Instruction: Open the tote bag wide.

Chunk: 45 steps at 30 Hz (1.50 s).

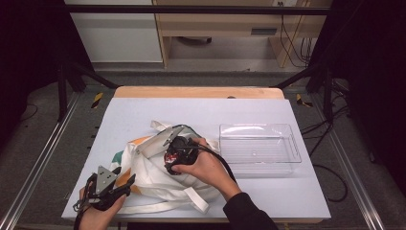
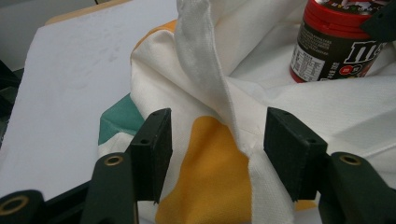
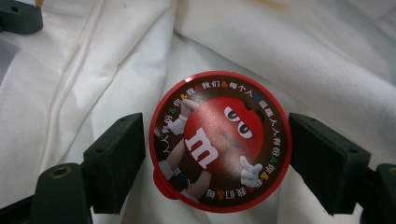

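A white cloth bag (image 1: 158,179) with orange and teal patches lies crumpled on the table's near left. On it stands a brown candy tub (image 2: 331,46) with a red lid (image 3: 219,140) that bears a cartoon face. My right gripper (image 3: 217,158) points down over the tub, its jaws just outside the lid's rim on either side, open. My left gripper (image 2: 217,149) sits low at the bag's near left corner (image 1: 122,184). Its jaws are open, and the bag's white strap (image 2: 205,65) runs up between them, close to one pad without being pinched.
A clear plastic bin (image 1: 258,126) sits to the right of the bag. The pale table top (image 1: 201,110) ends in a wooden strip at the far edge. A second strap (image 1: 191,199) trails toward the near edge.
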Motion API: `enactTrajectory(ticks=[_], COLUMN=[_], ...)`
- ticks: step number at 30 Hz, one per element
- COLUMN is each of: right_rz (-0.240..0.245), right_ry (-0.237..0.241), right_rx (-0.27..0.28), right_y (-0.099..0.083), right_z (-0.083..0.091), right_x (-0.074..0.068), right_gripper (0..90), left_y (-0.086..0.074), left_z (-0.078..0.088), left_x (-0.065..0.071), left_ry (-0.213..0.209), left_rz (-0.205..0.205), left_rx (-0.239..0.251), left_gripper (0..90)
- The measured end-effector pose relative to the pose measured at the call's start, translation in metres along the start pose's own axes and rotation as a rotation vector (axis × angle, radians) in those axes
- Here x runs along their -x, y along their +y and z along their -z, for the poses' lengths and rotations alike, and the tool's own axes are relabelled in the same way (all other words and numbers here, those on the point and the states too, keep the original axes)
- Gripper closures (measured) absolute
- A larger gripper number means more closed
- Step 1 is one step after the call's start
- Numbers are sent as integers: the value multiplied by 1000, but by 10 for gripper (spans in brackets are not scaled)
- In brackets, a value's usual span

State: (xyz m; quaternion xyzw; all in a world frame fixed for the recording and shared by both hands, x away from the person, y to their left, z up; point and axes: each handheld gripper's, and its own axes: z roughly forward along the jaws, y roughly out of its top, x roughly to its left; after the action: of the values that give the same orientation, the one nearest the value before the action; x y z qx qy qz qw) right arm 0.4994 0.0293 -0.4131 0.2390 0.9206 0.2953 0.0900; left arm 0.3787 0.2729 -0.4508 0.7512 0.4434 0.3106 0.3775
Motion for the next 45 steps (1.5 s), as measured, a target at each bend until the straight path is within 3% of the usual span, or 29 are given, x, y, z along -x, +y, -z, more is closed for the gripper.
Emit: enactTrajectory(ticks=[11, 22, 36, 45], right_rz=[-11, -4, -20, -12], right_ry=[0, -14, -22, -21], right_rx=[-40, -46, 17, 37], right_y=[-1, -1, 1, 0], right_z=[-13, -11, 30, 46], right_x=[0, -1, -2, 0], right_gripper=[237, 258, 259, 259], left_y=[0, 0, 2, 2], left_z=[0, 0, 0, 2], left_x=[0, 0, -3, -5], left_ry=[1, 6, -1, 14], left_rz=[0, 2, 56, 69], left_rx=[1, 2, 22, 37], left_gripper=[417, 403, 196, 159])
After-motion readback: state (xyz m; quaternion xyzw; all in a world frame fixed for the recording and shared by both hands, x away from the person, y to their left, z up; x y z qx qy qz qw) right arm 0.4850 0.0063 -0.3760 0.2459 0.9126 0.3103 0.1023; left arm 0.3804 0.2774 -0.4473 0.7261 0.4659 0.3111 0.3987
